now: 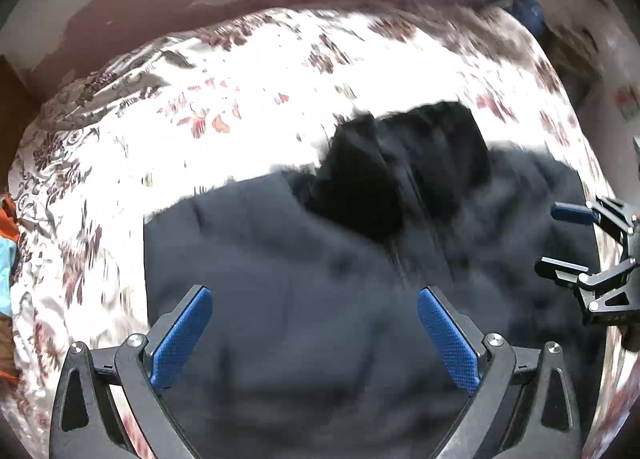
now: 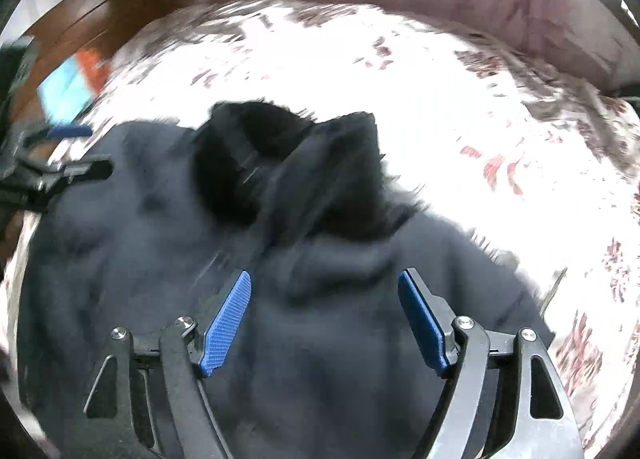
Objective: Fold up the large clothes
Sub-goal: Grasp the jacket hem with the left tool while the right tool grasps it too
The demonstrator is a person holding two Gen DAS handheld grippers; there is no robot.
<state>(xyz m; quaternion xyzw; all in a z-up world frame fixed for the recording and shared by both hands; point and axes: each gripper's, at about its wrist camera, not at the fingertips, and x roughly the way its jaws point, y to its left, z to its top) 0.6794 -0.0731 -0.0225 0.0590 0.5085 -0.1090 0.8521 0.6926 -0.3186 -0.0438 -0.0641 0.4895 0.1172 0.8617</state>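
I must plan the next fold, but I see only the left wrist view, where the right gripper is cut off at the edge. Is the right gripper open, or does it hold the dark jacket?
Observer: In the right wrist view the right gripper is open. Its blue pads stand wide apart, with the dark jacket only below them, not gripped.
Operator: Over which part of the jacket is it?
Observer: Over a thick fold just on the near side of what looks like the black hood.
Operator: Does the jacket's right side lie on the bed?
Observer: Yes, its right edge lies on the floral bedspread.
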